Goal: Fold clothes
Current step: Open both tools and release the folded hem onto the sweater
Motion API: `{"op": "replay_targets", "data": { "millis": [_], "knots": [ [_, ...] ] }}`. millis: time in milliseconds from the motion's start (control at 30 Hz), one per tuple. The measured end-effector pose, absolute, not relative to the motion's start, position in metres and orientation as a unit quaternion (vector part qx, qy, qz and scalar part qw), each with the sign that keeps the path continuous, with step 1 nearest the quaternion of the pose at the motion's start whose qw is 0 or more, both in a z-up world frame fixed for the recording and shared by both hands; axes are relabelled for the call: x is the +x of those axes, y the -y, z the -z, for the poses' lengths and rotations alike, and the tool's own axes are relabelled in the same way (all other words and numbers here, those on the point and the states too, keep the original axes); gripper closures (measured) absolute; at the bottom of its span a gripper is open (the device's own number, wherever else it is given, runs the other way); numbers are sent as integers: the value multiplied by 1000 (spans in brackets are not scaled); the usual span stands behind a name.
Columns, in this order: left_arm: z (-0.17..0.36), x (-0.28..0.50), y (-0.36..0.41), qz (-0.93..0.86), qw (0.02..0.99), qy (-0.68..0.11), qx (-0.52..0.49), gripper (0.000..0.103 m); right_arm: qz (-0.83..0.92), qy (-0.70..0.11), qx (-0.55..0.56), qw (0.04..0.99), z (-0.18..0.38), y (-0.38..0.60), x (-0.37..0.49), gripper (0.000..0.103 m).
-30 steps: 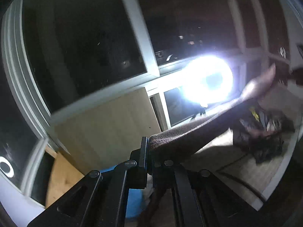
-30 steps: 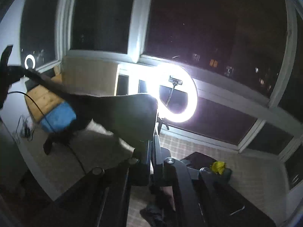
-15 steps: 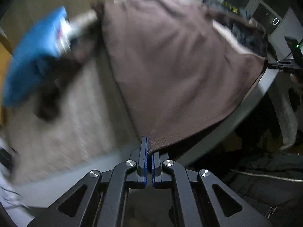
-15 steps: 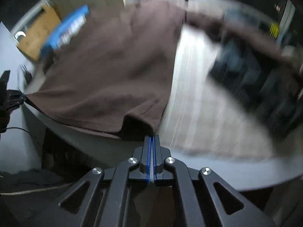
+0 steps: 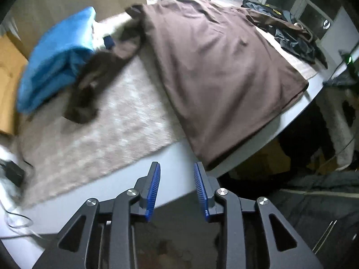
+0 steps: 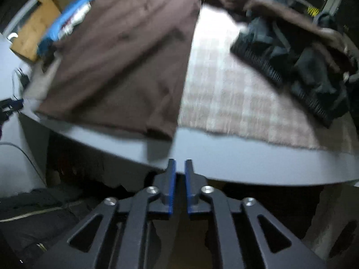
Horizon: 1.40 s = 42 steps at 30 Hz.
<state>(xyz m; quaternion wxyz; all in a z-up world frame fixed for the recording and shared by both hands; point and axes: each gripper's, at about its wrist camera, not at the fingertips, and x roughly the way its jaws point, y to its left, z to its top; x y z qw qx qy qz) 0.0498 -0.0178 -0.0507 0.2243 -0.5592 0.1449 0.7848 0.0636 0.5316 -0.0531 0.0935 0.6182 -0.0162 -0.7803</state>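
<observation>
Left gripper (image 5: 176, 188) is spread wide with nothing in it, right gripper (image 6: 178, 185) is only a crack open, also empty. Just ahead of both, the brown shirt (image 5: 215, 71) lies flat on the table (image 5: 107, 186), hem at the near edge, probably laid out to fold. Dark clothes pile (image 6: 298, 67) sits beyond, right.

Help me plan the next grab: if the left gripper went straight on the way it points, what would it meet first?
Probably the bare grey table edge ahead of the open left gripper, then the brown shirt hem just right; depth is uncertain.
</observation>
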Motion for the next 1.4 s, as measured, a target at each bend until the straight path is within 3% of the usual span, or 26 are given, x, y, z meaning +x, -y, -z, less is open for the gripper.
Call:
{"op": "replay_targets", "data": {
  "millis": [33,67,367,400,433,467,733,833,1033,1200,1233,1400],
  "knots": [
    [48,45,21,-788,221,-148,-555,73,786,17,611,93,50,-530,61,68],
    [49,38,22,-789,220,-143,-556,73,791,19,605,91,50,-529,56,62],
    [90,14,-10,-770,251,-129,-573,73,768,120,621,107,117,-514,32,62],
    [94,15,-13,-766,253,-131,-576,73,766,113,624,109,119,-510,31,62],
    [97,14,-15,-764,254,-132,-579,73,764,107,627,111,122,-507,29,71],
    [100,14,-17,-762,255,-132,-581,73,762,100,630,113,124,-504,29,98],
    [102,14,-19,-760,250,-139,-583,73,751,72,652,72,113,-516,37,96],
    [98,15,-22,-763,257,-137,-577,73,752,70,653,47,105,-524,40,85],
    [101,5,-50,-763,302,-120,-559,73,795,79,596,79,98,-493,31,85],
    [132,-7,-66,-742,296,-148,-583,76,768,46,633,80,126,-476,21,86],
    [132,-8,-62,-741,293,-155,-584,83,759,42,645,74,122,-478,22,86],
    [60,-46,-7,-782,247,-157,-550,82,789,32,608,82,39,-496,20,85]
  ]
}}
